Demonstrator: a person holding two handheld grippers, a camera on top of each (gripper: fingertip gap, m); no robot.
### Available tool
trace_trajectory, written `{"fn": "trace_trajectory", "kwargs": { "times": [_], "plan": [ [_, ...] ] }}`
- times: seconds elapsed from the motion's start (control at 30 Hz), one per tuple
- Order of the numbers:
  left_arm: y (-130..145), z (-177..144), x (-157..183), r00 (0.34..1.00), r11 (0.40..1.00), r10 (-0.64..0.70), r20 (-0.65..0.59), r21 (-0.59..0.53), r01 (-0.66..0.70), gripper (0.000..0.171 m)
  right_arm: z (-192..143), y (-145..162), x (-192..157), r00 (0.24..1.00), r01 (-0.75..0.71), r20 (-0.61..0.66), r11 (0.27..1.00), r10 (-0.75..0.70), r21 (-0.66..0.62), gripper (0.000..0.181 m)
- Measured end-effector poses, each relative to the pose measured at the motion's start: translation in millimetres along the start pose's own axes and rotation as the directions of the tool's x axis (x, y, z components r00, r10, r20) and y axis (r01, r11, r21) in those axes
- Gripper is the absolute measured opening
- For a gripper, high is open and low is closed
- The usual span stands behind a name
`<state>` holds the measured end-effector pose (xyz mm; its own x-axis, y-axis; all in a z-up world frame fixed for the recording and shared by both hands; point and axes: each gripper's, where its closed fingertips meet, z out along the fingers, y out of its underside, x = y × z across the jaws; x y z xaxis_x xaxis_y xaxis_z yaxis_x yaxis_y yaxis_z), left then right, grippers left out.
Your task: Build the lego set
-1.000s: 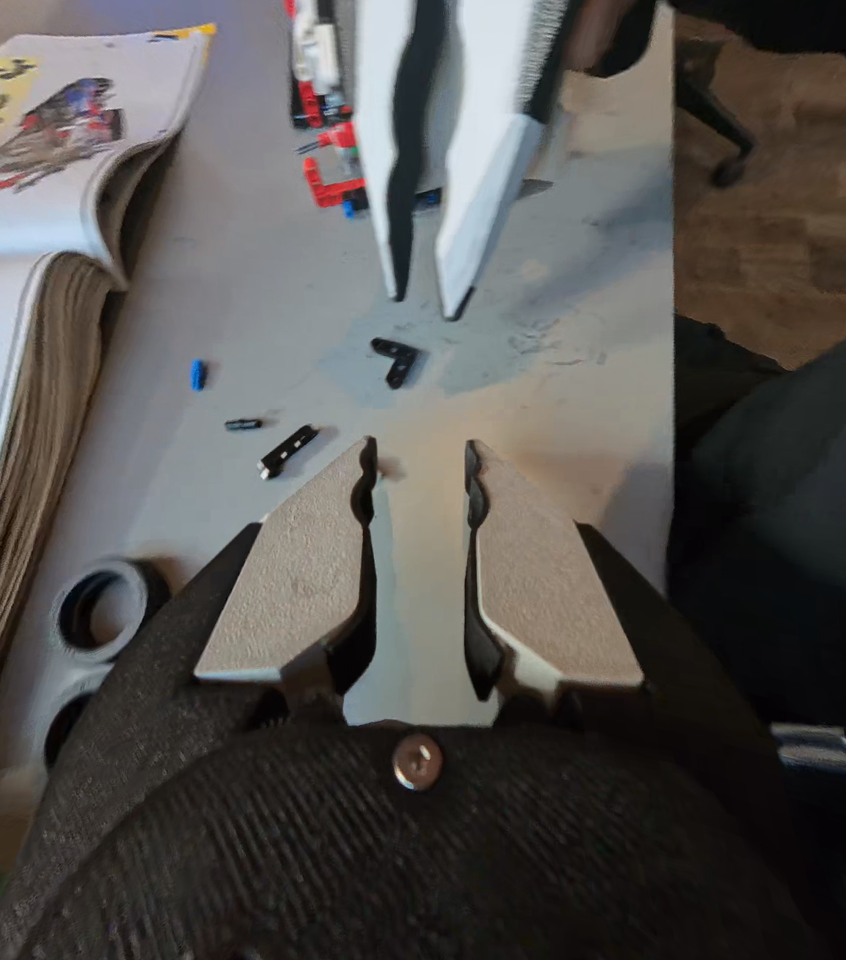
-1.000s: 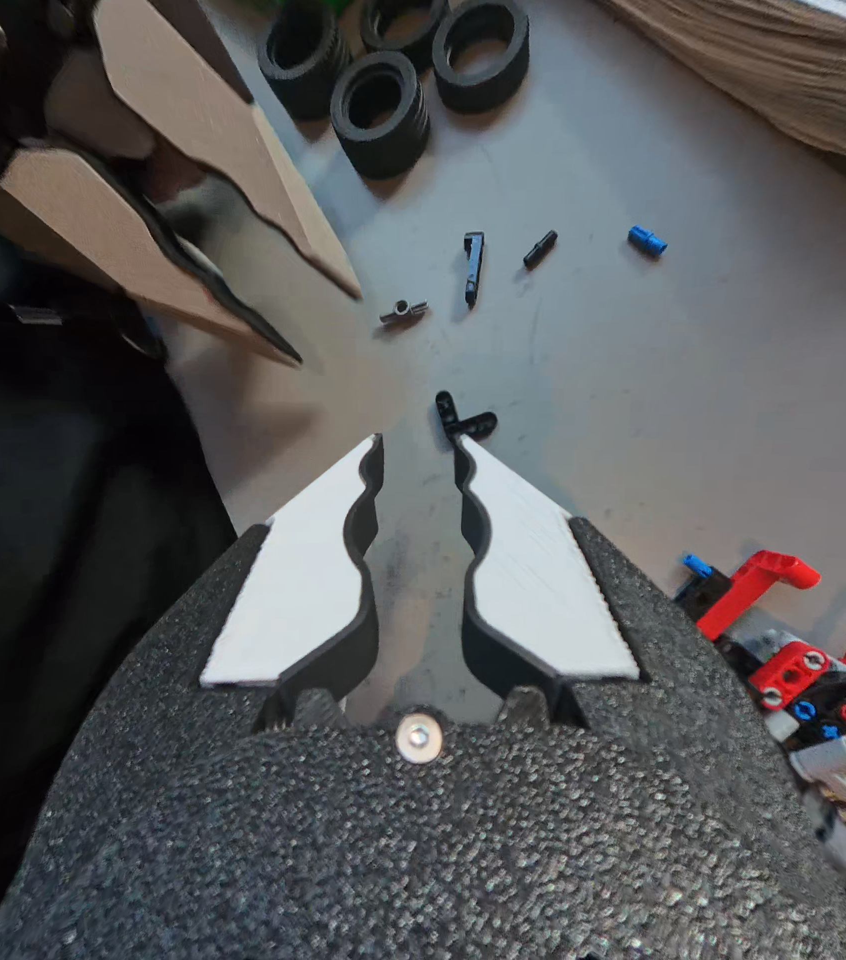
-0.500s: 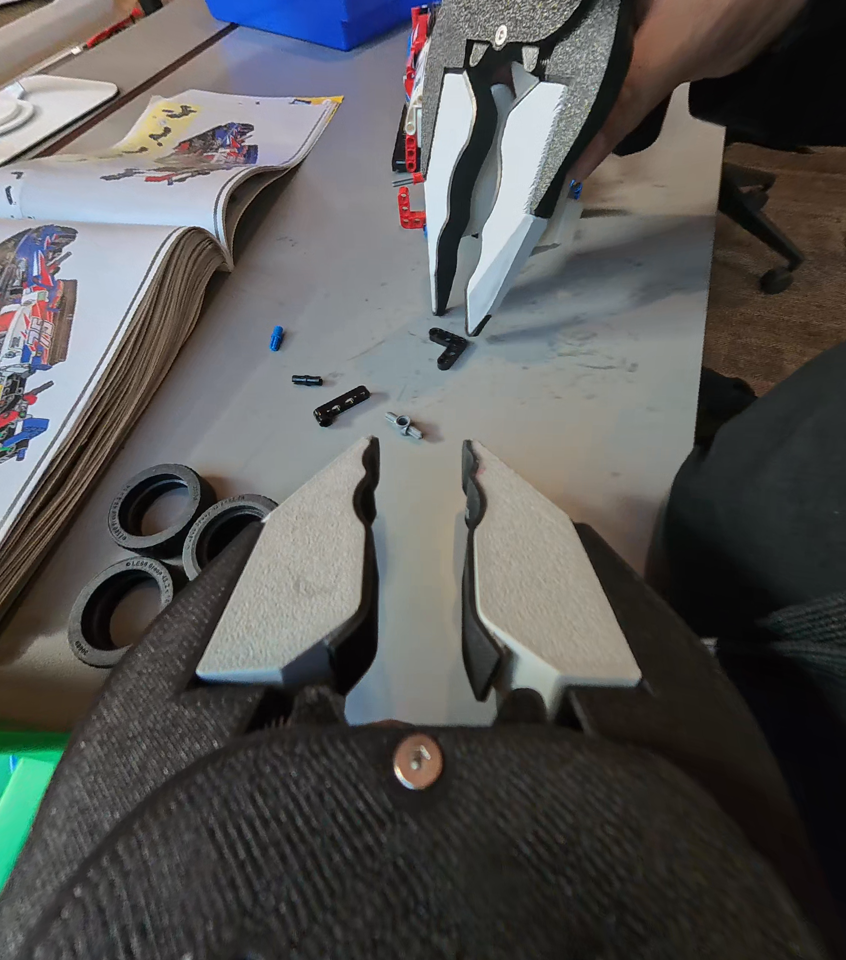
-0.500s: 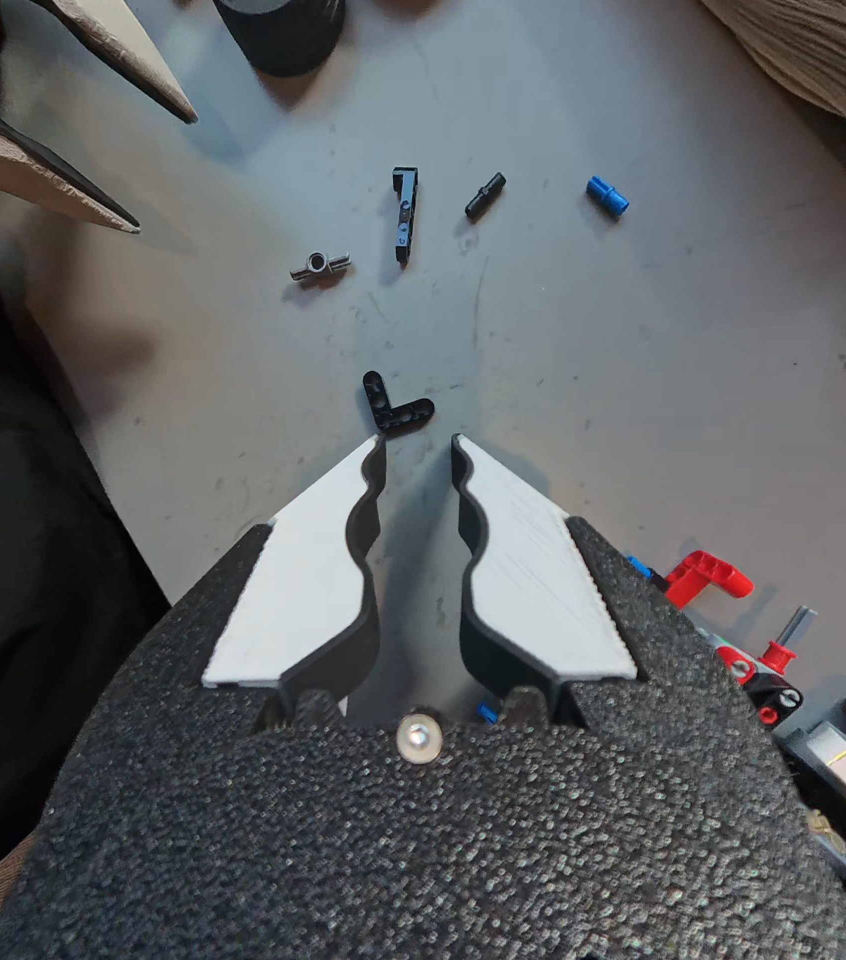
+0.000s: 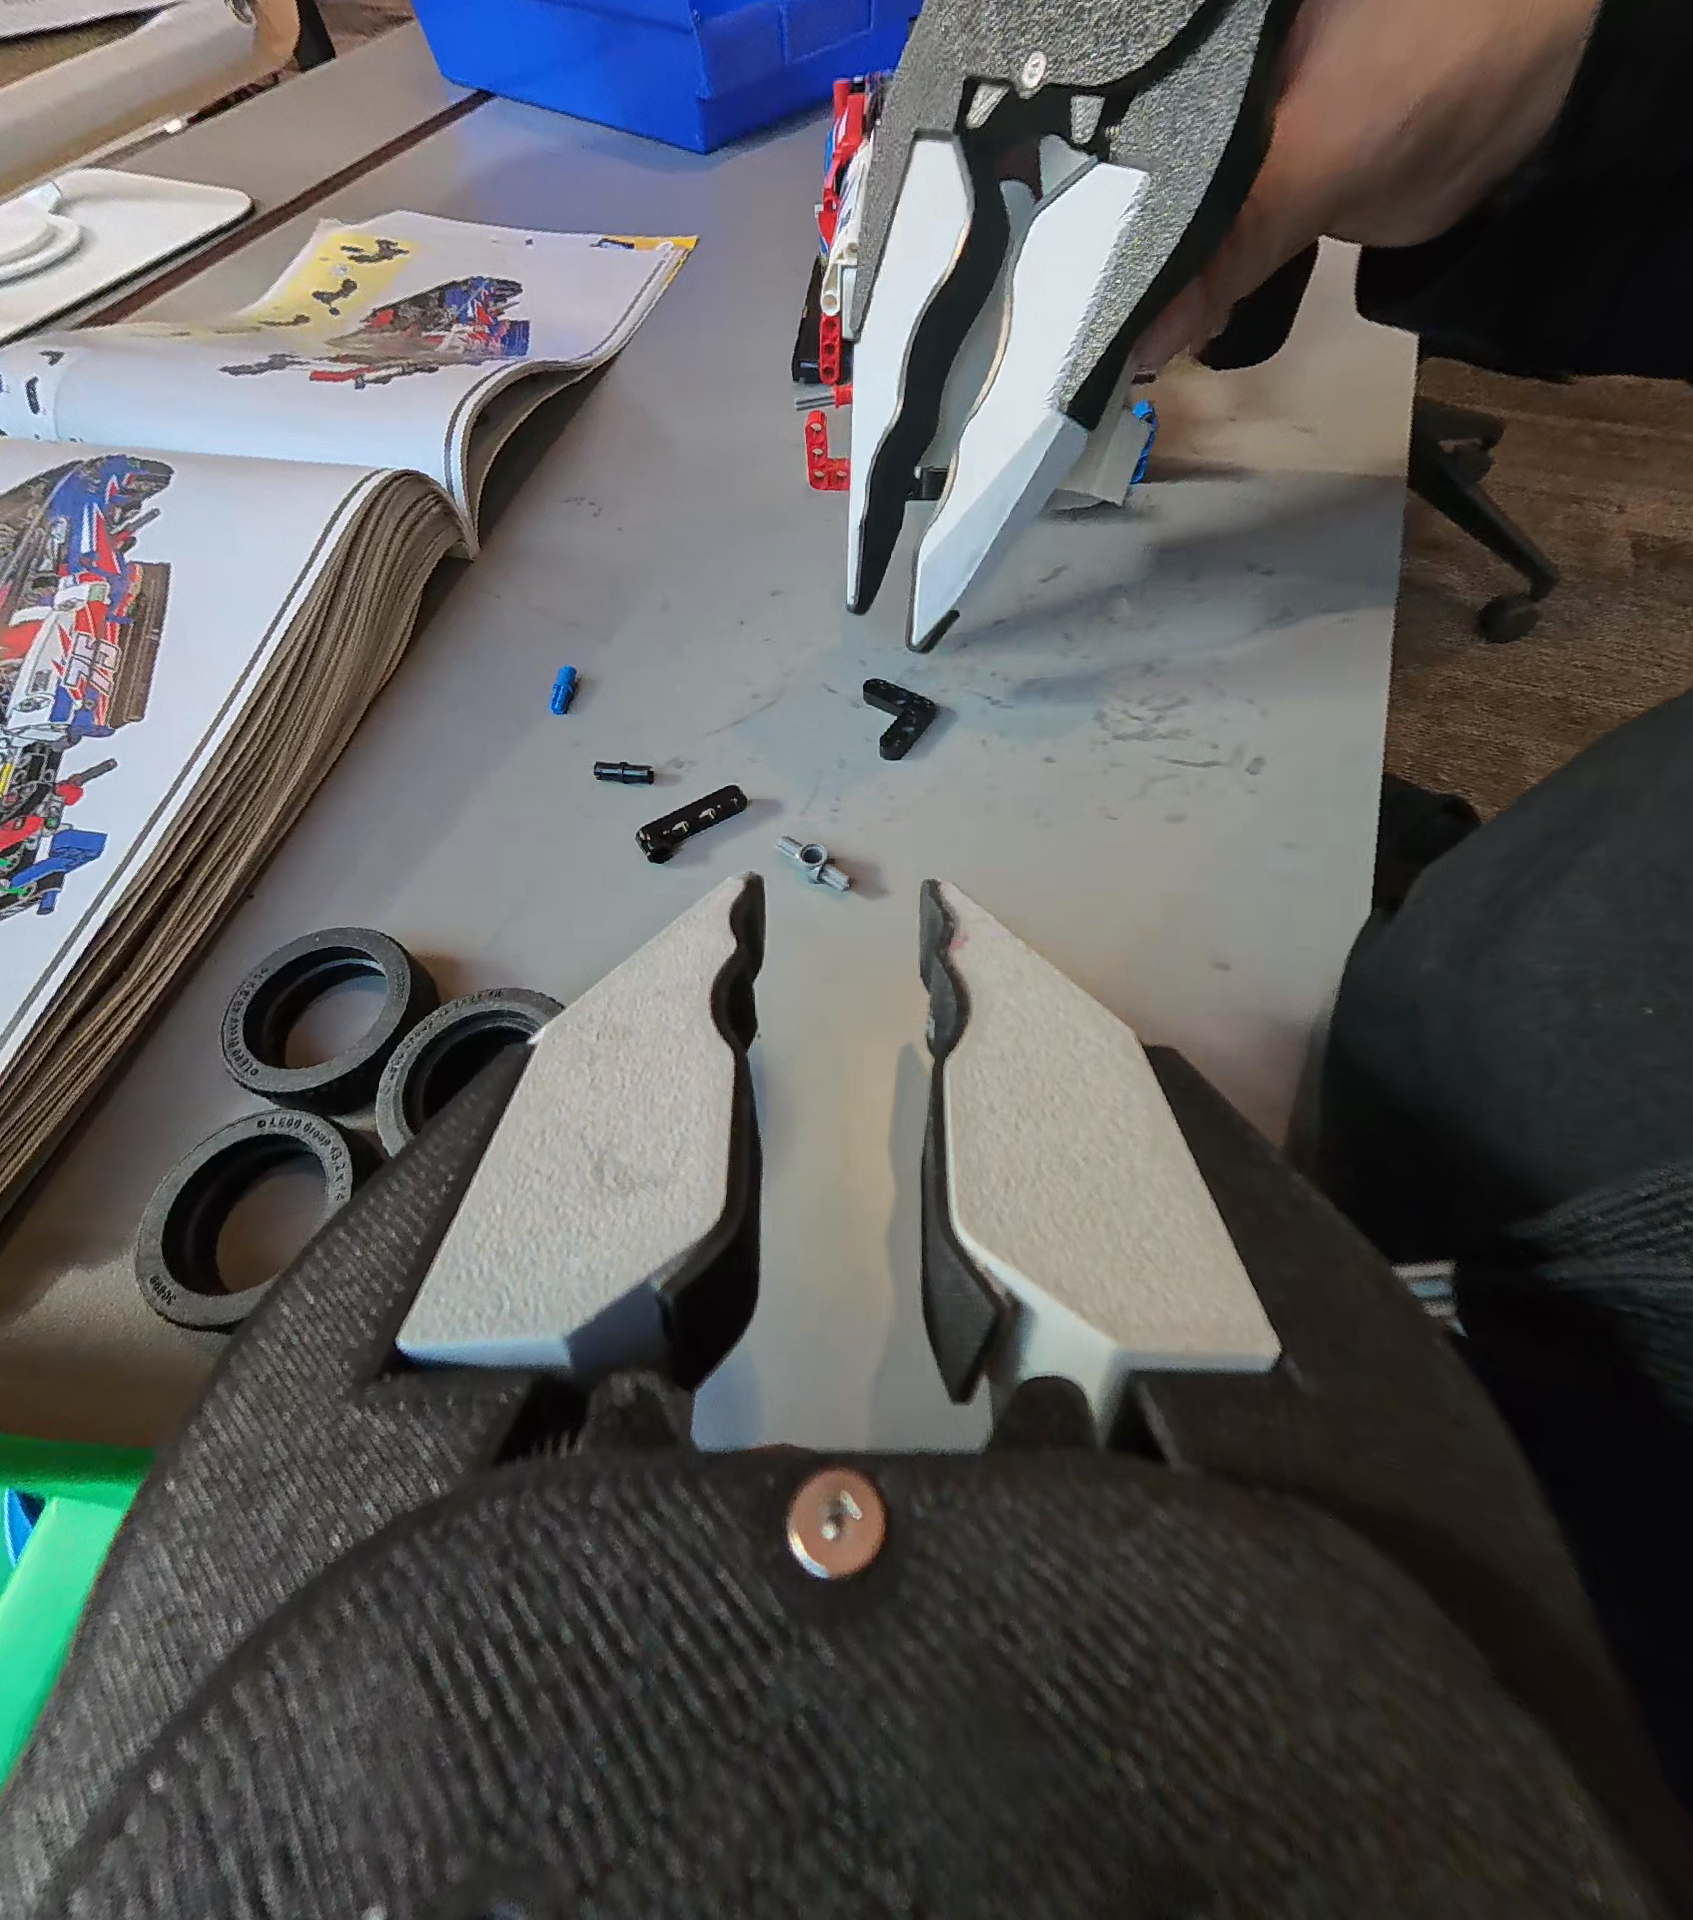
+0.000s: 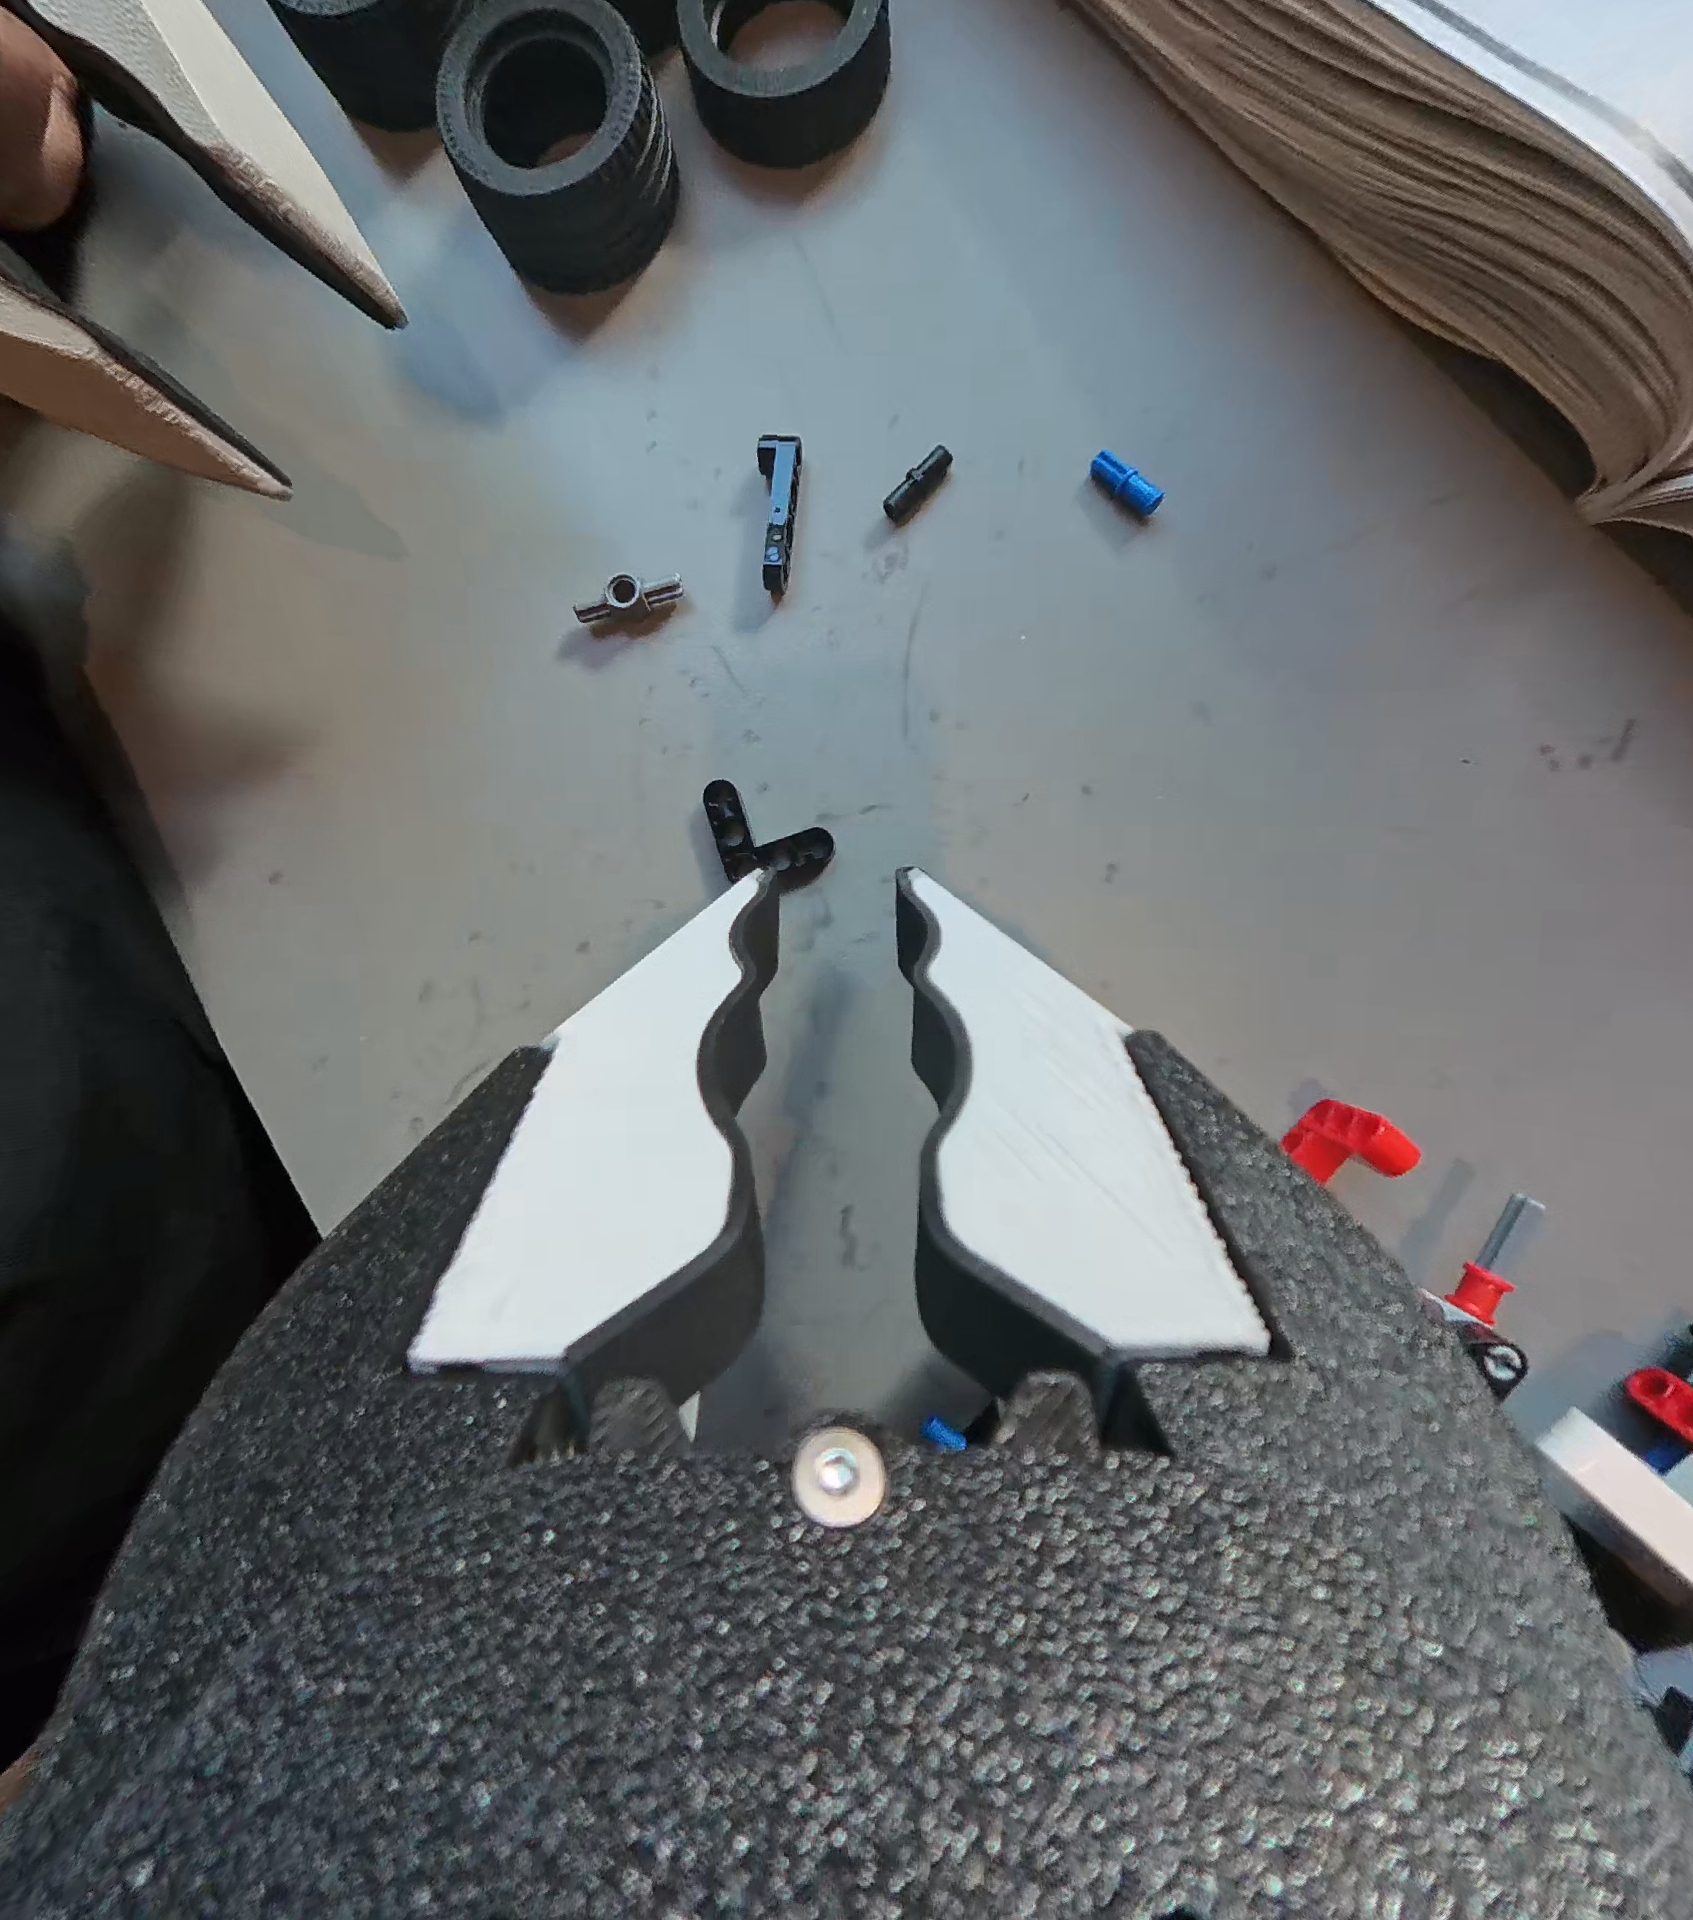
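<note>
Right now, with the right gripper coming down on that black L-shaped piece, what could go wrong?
1. The right gripper sits off-centre: the black L-shaped piece lies by one tip, so closing may flick it away.
2. The piece lies flat on the table, leaving little edge for the jaws.
3. A slide could scatter the grey connector.

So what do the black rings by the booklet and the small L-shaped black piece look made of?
Black rings: likely rubber, matte, with fine ribbed tread and moulded sidewalls. L-shaped piece: probably hard plastic, slightly glossy, with crisp edges and round holes.
</note>
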<state>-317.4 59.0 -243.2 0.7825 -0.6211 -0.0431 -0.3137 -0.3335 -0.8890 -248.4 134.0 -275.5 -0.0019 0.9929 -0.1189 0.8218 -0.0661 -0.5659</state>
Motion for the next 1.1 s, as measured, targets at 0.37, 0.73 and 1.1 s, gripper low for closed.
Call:
{"fn": "trace_trajectory", "kwargs": {
  "times": [0.37, 0.73, 1.1],
  "plan": [
    [4.3, 2.0, -7.0, 0.999, 0.999, -0.028, 0.028, -0.03, 0.028, 0.027, -4.2, 8.5, -2.4, 1.0, 0.013, -0.008, 1.0, -0.013, -0.002, 0.021],
    [16.5, 35.2, -0.6, 0.997, 0.977, -0.072, 0.0, -0.203, 0.071, 0.034, 7.2, 4.3, -10.5, 0.998, 0.059, 0.019, 0.998, -0.059, 0.014, 0.022],
    [26.5, 45.7, -8.7, 0.995, 0.953, -0.098, 0.012, -0.286, 0.097, 0.022, 12.4, 3.2, -11.7, 0.995, 0.094, 0.016, 0.995, -0.095, 0.025, 0.023]
  ]
}}
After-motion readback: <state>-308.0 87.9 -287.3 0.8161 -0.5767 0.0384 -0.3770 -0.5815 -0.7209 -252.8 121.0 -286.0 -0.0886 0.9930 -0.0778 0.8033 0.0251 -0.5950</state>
